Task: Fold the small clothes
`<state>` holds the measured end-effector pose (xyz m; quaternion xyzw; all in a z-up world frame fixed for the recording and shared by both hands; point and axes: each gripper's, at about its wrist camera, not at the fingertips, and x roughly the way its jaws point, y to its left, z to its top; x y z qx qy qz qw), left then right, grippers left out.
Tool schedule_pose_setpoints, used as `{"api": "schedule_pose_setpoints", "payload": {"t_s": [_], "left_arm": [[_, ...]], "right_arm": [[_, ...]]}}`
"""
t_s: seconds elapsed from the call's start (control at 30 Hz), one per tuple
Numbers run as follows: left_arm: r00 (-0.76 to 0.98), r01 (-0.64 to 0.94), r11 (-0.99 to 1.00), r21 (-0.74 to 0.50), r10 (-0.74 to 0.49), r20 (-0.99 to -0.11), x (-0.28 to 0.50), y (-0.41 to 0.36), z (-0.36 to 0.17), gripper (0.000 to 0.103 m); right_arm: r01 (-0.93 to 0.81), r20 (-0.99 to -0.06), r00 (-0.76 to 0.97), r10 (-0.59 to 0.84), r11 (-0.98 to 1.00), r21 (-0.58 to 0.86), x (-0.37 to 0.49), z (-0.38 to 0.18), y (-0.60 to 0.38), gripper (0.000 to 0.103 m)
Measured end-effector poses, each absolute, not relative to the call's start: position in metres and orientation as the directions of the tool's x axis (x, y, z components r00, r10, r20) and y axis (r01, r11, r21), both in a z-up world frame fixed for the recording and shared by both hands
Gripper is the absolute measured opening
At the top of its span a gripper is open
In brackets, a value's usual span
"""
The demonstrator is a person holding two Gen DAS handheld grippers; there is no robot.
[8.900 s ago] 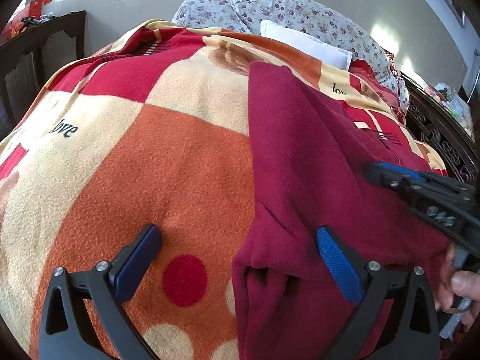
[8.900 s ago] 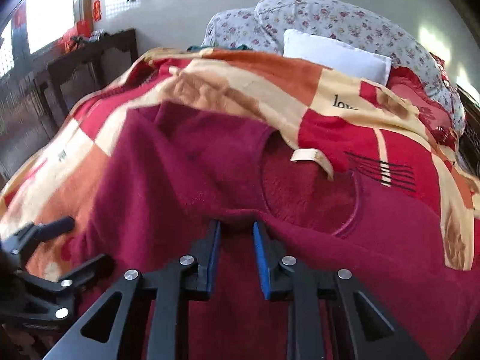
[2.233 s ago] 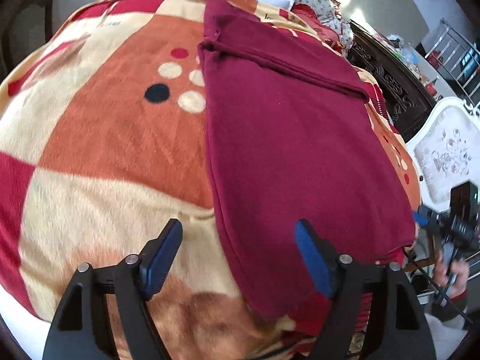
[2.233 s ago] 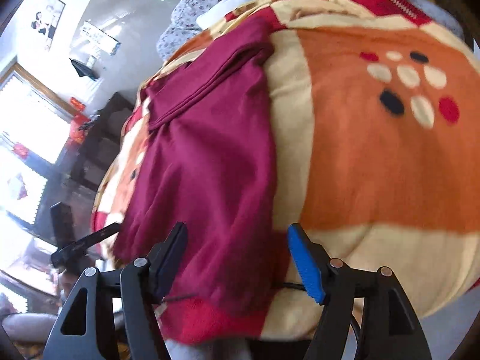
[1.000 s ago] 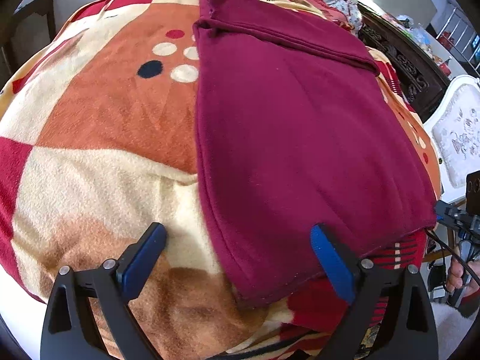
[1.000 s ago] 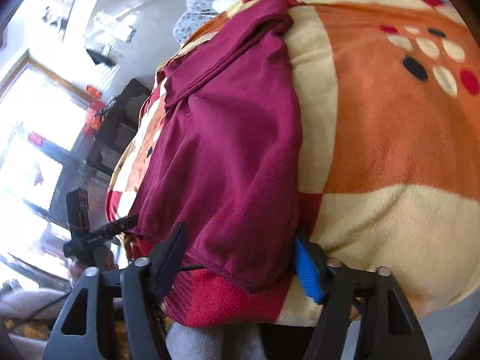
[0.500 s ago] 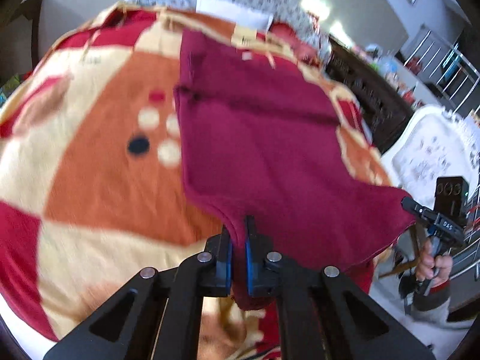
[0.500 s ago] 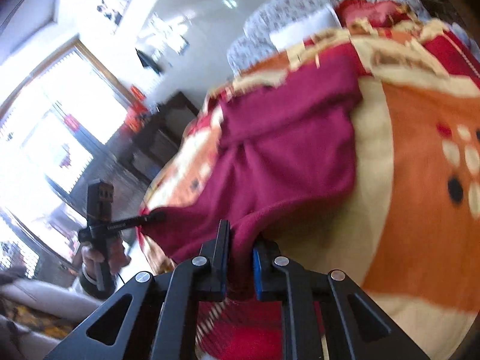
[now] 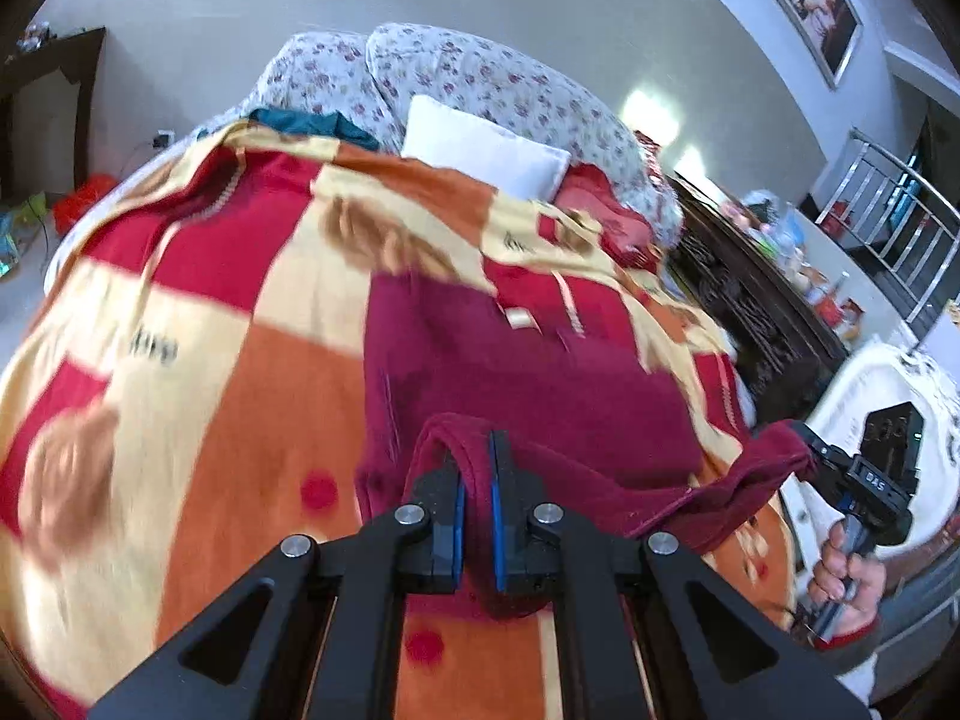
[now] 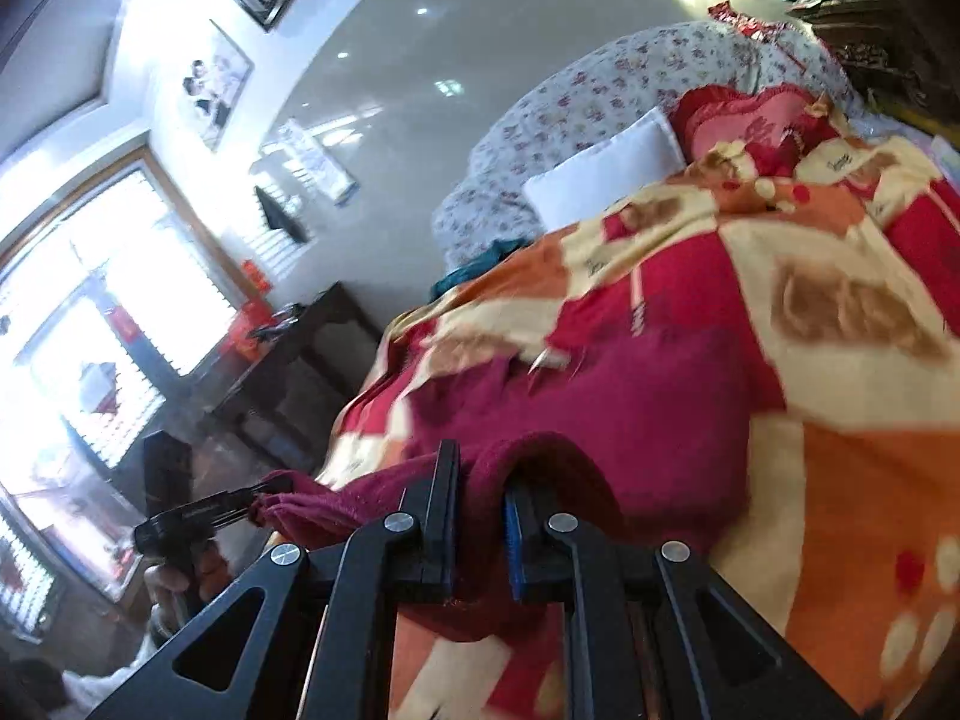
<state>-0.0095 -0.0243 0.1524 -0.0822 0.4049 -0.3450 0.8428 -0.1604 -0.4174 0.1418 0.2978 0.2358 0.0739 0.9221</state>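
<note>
A maroon fleece garment (image 9: 540, 372) lies on a patterned blanket (image 9: 240, 360) on a bed. My left gripper (image 9: 475, 480) is shut on the garment's near hem and holds it lifted off the bed. My right gripper (image 10: 483, 492) is shut on the other hem corner, also lifted. The hem stretches taut between the two grippers. The garment also shows in the right wrist view (image 10: 630, 408). The right gripper is seen at the right in the left wrist view (image 9: 840, 474); the left gripper is seen at the left in the right wrist view (image 10: 198, 510).
A white pillow (image 9: 480, 150) and floral bedding (image 9: 492, 78) lie at the bed's head. A dark carved wooden footboard (image 9: 756, 312) and a white chair (image 9: 888, 372) stand on the right. A dark cabinet (image 10: 300, 372) stands by the window.
Both grippers went from open around the hem corners to shut on them. They have lifted the hem and carried it up over the garment toward the bed's head.
</note>
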Motion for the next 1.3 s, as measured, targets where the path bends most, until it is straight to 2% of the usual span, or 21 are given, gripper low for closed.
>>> {"api": "schedule_pose_setpoints", "payload": {"t_s": [0.2,0.37,0.43,0.5,0.53,0.57,0.63,0.67,0.7,0.8,0.87,0.93,0.97,1.0,1.13,1.23,1.3], "left_arm": [[0.461,0.463,0.804,-0.373,-0.578,-0.673,0.070,-0.074,0.131,0.006],[0.404,0.435,0.799,-0.415,-0.585,-0.703,0.112,-0.096,0.108,0.010],[0.379,0.429,0.796,-0.428,-0.588,-0.714,0.118,-0.096,0.106,0.017],[0.365,0.441,0.784,-0.437,-0.602,-0.710,0.118,-0.094,0.110,0.026],[0.367,0.449,0.780,-0.435,-0.605,-0.707,0.116,-0.093,0.115,0.034],[0.389,0.451,0.786,-0.422,-0.599,-0.700,0.115,-0.090,0.120,0.053],[0.533,0.416,0.835,-0.360,-0.545,-0.647,0.106,-0.077,0.138,0.080],[0.558,0.414,0.837,-0.359,-0.544,-0.627,0.106,-0.074,0.142,0.083],[0.563,0.424,0.830,-0.362,-0.555,-0.612,0.104,-0.072,0.146,0.083],[0.525,0.445,0.820,-0.360,-0.564,-0.637,0.098,-0.074,0.145,0.083],[0.520,0.467,0.820,-0.331,-0.558,-0.647,0.090,-0.081,0.139,0.083],[0.519,0.488,0.831,-0.267,-0.522,-0.677,0.087,-0.097,0.126,0.083],[0.526,0.487,0.840,-0.239,-0.501,-0.688,0.087,-0.104,0.121,0.083],[0.534,0.475,0.855,-0.208,-0.468,-0.705,0.091,-0.114,0.111,0.083],[0.522,0.433,0.884,-0.175,-0.404,-0.752,0.116,-0.134,0.080,0.083],[0.498,0.373,0.909,-0.187,-0.366,-0.786,0.143,-0.137,0.061,0.083],[0.488,0.374,0.907,-0.192,-0.369,-0.791,0.149,-0.137,0.056,0.083]], "right_arm": [[0.159,-0.474,0.861,0.183,0.789,0.593,-0.084,0.109,-0.460,0.012],[0.258,-0.515,0.831,0.212,0.672,0.694,-0.044,0.066,-0.500,0.013],[0.260,-0.500,0.831,0.244,0.624,0.737,-0.045,0.063,-0.511,0.015],[0.224,-0.453,0.863,0.222,0.636,0.738,-0.057,0.076,-0.515,0.021],[0.216,-0.449,0.868,0.211,0.654,0.725,-0.061,0.082,-0.513,0.023],[0.220,-0.456,0.868,0.195,0.673,0.706,-0.064,0.087,-0.511,0.026],[0.273,-0.476,0.876,0.074,0.738,0.618,-0.074,0.101,-0.503,0.052],[0.282,-0.462,0.886,0.032,0.755,0.592,-0.079,0.107,-0.502,0.072],[0.281,-0.444,0.896,0.007,0.764,0.580,-0.086,0.113,-0.500,0.076],[0.213,-0.448,0.890,0.087,0.789,0.577,-0.084,0.117,-0.485,0.076],[0.192,-0.489,0.868,0.087,0.850,0.491,-0.075,0.118,-0.463,0.074],[0.174,-0.542,0.838,0.067,0.908,0.380,-0.059,0.115,-0.439,0.063],[0.180,-0.560,0.827,0.051,0.920,0.349,-0.051,0.112,-0.433,0.050],[0.199,-0.578,0.816,0.028,0.924,0.326,-0.044,0.108,-0.431,0.044],[0.337,-0.636,0.766,-0.090,0.899,0.278,-0.005,0.080,-0.454,0.042],[0.361,-0.728,0.685,-0.013,0.875,0.323,0.021,0.047,-0.472,0.042],[0.361,-0.730,0.684,0.014,0.863,0.354,0.021,0.041,-0.477,0.042]]}}
